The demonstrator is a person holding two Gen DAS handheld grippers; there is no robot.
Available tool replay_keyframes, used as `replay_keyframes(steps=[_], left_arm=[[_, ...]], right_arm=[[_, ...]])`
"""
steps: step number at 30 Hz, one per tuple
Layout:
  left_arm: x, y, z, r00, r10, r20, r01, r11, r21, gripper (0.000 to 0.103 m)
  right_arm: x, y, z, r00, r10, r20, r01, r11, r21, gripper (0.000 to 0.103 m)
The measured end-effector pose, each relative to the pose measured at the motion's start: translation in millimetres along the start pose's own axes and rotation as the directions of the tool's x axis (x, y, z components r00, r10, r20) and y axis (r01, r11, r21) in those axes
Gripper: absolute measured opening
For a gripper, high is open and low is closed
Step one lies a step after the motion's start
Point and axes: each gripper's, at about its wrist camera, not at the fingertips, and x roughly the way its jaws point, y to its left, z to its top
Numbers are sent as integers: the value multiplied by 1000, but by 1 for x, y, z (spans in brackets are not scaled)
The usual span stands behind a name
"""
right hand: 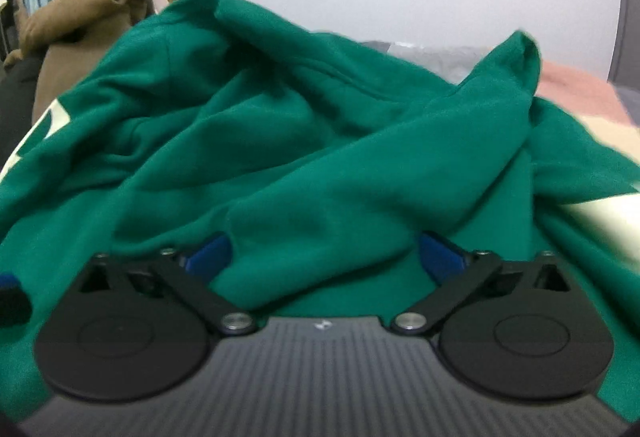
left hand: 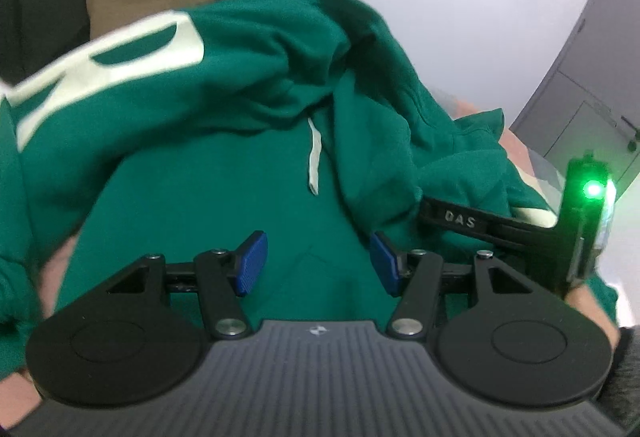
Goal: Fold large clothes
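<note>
Right wrist: green hoodie (right hand: 304,141) (crumpled)

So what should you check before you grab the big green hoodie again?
1. Left gripper fingers apart: ok, nothing pinched.
2. Right gripper fingers wide: ok, a fold of the crumpled green fleece hoodie lies between them.
3. Hoodie flat: not ok, bunched.
4. White drawstring free: ok, lying loose.
5. Brown fabric garment out of the way: cannot tell, it lies right behind the hoodie.
</note>
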Motion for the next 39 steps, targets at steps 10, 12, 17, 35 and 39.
replay_keyframes(steps=[10, 12, 17, 35, 39], left_arm=[[3, 10, 0, 1000, 2, -2, -2, 998, -66, 63], [1, 10, -1, 1000, 4, -2, -4, 998, -68, 63], [0, 12, 0, 1000, 15, 1, -15, 997, -70, 63], [47, 15, 3, 996, -52, 74, 59, 995, -82, 63], [59, 14, -2, 995, -36, 98, 42, 998, -56, 63]], right_arm=[[5, -4, 7, 994, 103, -32, -103, 995, 4, 64], [4, 1, 15, 993, 106, -51, -108, 994, -22, 30], [-2, -3, 66, 995, 80, -52, -82, 995, -55, 18], [124, -47, 335, 926, -228, 302, 263, 961, -82, 17], [175, -63, 337, 918, -297, 264, 320, 946, -46, 18]])
